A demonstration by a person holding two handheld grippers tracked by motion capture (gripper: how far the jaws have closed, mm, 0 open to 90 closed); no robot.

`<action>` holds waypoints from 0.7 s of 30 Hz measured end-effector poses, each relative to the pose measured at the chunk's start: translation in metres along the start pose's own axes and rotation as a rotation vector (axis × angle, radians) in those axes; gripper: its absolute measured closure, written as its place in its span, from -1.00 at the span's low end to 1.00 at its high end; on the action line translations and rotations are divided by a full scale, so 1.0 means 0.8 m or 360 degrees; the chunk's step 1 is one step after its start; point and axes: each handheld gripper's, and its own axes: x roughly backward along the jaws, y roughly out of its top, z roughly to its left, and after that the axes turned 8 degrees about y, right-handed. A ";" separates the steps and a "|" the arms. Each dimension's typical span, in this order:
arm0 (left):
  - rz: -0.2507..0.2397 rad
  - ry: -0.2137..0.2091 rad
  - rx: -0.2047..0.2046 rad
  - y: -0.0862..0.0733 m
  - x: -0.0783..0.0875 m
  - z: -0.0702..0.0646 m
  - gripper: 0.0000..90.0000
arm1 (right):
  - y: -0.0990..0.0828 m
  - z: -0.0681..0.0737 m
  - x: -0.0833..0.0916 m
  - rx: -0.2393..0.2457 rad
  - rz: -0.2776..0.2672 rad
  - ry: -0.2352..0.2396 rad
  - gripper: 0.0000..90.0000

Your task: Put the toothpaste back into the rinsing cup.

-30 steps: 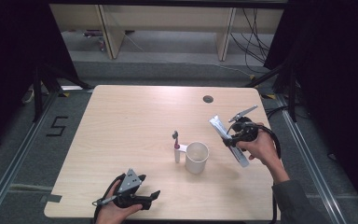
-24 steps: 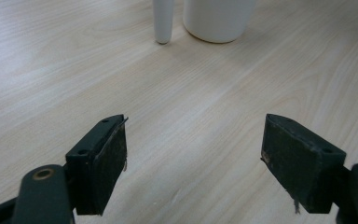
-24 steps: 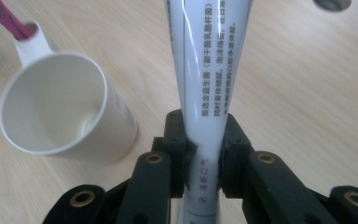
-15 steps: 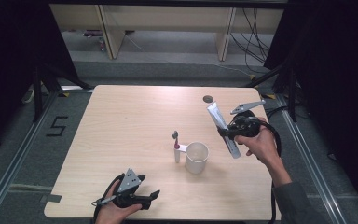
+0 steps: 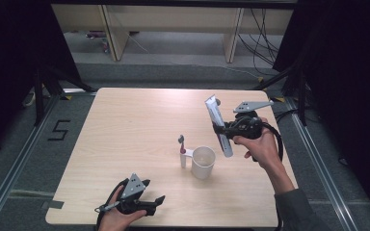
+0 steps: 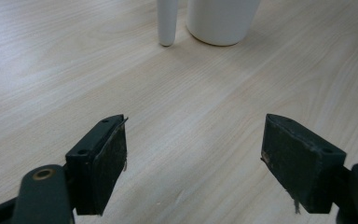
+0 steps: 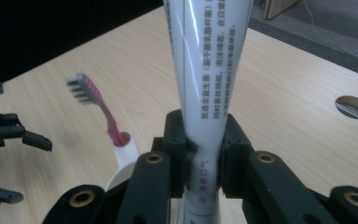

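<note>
Jaws of the right gripper (image 5: 220,131) are closed tight on a white toothpaste tube (image 5: 218,124), clamped low on its body; in the right gripper view the pads pinch the tube (image 7: 208,100) in slightly, so the wall gives under them. Tube is held off the bench (image 5: 139,125), tilted with its upper end leaning far-left, at the right side of the bench, just right of and above the white cup (image 5: 204,162).

Handling guess: tube looks light, soft-walled and glossy plastic, so probably a bit slippery and easy to squash. Best hold is across the flat width near the middle or lower body, as now; squeezing harder risks pushing paste toward the cap. Which end carries the cap I cannot tell.

Left gripper (image 5: 147,205) rests at the near-left edge, jaws spread wide with nothing between them; the left gripper view has bare wood between the two pads, which hang close over it; contact cannot be told.

Mid-bench, a small white holder (image 5: 183,159) stands just left of the cup, touching or nearly so, with a pink toothbrush (image 5: 182,143) upright in it, bristles up. Cup and holder look stiff and rigid, cup likely ceramic and breakable. A round hole (image 7: 353,107) sits in the bench at the far right.
</note>
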 end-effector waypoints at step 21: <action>-0.0006 0.0003 -0.0003 0.000 0.000 0.000 -0.52 | -0.003 0.021 -0.037 -0.0004 -0.0193 0.0123 0.70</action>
